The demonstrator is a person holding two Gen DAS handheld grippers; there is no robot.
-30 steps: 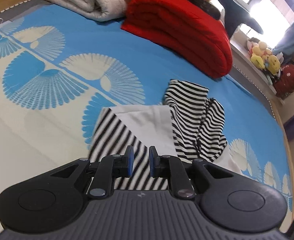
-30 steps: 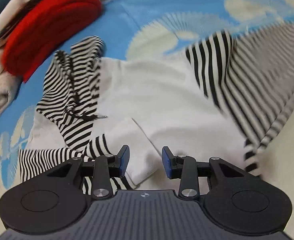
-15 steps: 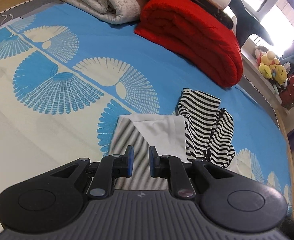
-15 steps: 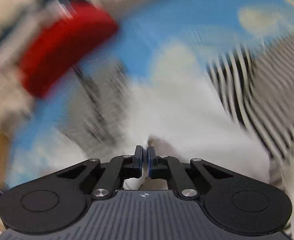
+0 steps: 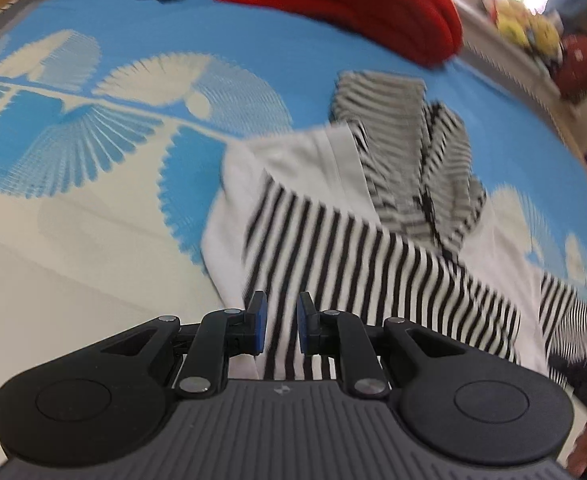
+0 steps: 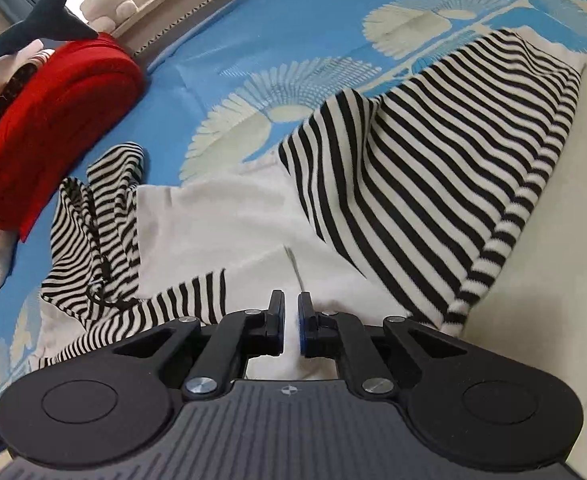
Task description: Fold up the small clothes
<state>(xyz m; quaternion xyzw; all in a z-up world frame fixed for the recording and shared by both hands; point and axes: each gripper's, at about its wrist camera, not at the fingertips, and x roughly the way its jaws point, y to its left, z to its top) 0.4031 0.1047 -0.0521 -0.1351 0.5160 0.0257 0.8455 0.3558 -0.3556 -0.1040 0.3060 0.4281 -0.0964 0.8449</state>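
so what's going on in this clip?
A person with a gripper in each hand is folding a black-and-white striped hoodie on a bed with a blue patterned sheet. The right gripper is pinched on the hoodie's white fabric near its edge. The left gripper is slightly open above a striped sleeve, gripping nothing. A folded red blanket lies beyond.
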